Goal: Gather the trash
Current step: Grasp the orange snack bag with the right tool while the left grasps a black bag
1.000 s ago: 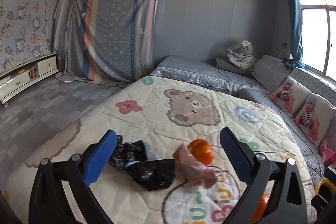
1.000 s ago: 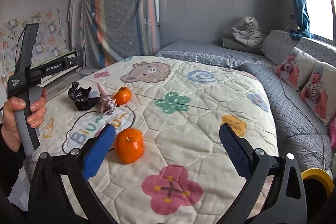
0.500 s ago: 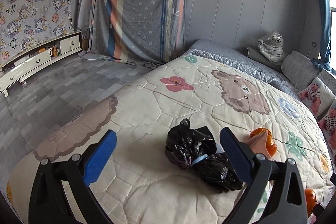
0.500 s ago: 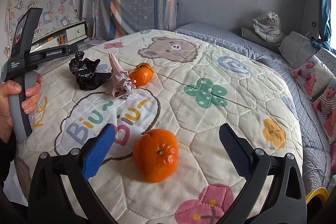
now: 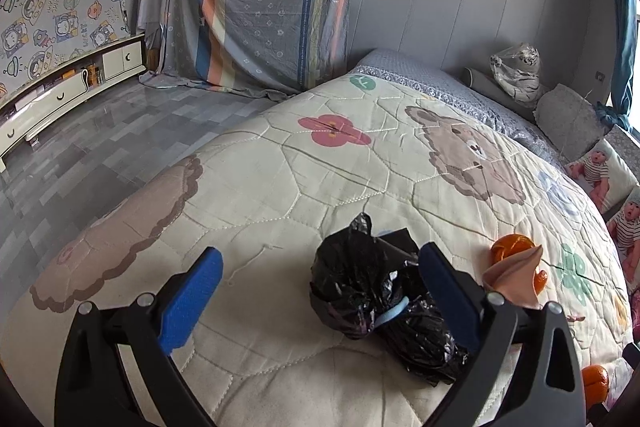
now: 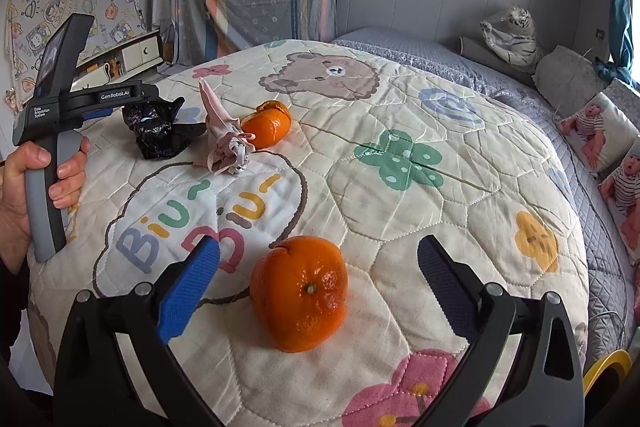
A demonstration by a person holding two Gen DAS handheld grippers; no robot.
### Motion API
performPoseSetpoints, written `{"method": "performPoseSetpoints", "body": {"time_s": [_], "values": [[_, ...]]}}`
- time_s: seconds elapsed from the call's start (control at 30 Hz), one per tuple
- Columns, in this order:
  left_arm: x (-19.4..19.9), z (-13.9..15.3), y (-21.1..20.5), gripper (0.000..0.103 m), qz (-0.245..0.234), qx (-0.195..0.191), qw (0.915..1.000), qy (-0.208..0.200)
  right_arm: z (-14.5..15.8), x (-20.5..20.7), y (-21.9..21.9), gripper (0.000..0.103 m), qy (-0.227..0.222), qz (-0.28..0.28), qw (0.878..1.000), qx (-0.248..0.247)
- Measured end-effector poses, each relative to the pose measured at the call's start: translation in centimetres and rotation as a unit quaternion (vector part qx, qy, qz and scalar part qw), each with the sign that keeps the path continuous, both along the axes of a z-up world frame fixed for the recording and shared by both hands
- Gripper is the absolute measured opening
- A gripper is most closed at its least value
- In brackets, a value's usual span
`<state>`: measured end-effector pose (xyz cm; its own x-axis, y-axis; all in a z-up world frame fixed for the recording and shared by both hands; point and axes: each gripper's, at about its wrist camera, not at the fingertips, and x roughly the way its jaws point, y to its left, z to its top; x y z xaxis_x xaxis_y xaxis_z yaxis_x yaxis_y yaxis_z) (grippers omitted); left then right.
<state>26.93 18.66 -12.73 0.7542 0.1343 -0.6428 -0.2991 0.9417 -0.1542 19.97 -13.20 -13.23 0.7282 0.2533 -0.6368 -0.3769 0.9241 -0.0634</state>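
Both grippers poised over trash on the bed quilt (image 6: 400, 99)

Left gripper (image 5: 318, 287), jaws wide open, frames the black bag (image 5: 360, 291); right gripper (image 6: 318, 275), jaws open, hovers around an orange (image 6: 300, 293). Pink wrapper (image 6: 224, 143) and orange peel (image 6: 270, 123) lie beside the bag.

Place: home bedroom, likely a child's
Evidence: cartoon quilt (image 6: 400, 115) on bed, far-right baby-print cushions (image 6: 592, 131), left low drawers (image 5: 60, 95)
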Motion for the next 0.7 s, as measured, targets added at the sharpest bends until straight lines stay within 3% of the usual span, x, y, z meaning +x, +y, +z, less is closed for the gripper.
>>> {"method": "performPoseSetpoints", "body": {"time_s": [0.2,0.4,0.47,0.57,0.7], "values": [[0.7,-0.7,0.1,0.089,-0.01,-0.015,0.9997,0.014,-0.6,0.3,0.1,0.094,0.01,-0.002,1.0,-0.003],[1.3,-1.2,0.0,0.073,-0.019,-0.03,0.9992,0.019,-0.9,0.4,0.2,0.093,0.013,-0.002,1.0,-0.003],[1.5,-1.3,0.1,0.061,-0.021,-0.037,0.9989,0.02,-0.9,0.4,0.2,0.081,0.014,-0.002,1.0,-0.004],[1.9,-1.5,0.2,0.046,-0.025,-0.051,0.9981,0.022,-1.1,0.6,0.3,0.071,0.021,-0.003,1.0,-0.005],[1.8,-1.3,0.2,0.036,-0.026,-0.061,0.9978,0.009,-1.3,0.9,0.1,0.05,0.033,0.001,0.999,0.005]]}}
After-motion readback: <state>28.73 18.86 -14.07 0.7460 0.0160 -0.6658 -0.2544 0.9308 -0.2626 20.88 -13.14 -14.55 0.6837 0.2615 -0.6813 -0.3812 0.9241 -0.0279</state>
